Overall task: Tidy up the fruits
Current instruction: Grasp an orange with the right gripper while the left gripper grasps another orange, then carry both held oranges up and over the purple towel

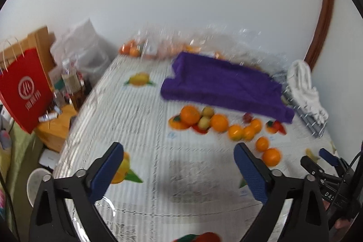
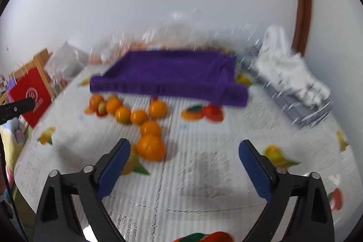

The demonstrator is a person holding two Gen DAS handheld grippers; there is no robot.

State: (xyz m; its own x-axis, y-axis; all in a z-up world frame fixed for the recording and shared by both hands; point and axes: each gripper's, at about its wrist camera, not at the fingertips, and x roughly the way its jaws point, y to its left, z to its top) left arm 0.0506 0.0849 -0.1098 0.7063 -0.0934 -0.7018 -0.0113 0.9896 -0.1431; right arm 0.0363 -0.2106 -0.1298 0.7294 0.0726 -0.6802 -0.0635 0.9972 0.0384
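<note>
Several oranges (image 1: 219,123) lie in a loose row on the fruit-printed tablecloth (image 1: 136,119), with two small yellow-green fruits (image 1: 204,120) among them. Behind them sits a purple tray (image 1: 222,87). My left gripper (image 1: 179,149) hangs open above the cloth, short of the fruit, with nothing between its fingers. My right gripper (image 2: 185,143) is open too and holds nothing; the nearest orange (image 2: 150,147) lies just ahead of its left finger (image 2: 115,162). The right wrist view also shows the row of oranges (image 2: 123,113) and the purple tray (image 2: 168,74). The right gripper (image 1: 315,154) shows at the lower right of the left wrist view.
A red paper bag (image 1: 25,87) and bottles (image 1: 70,81) stand off the table's left side. A white cloth (image 1: 304,87) lies on a grey wire rack (image 1: 313,121) at the right. Clear plastic bags with more oranges (image 1: 133,49) line the back wall. A white bowl (image 1: 36,183) sits low at the left.
</note>
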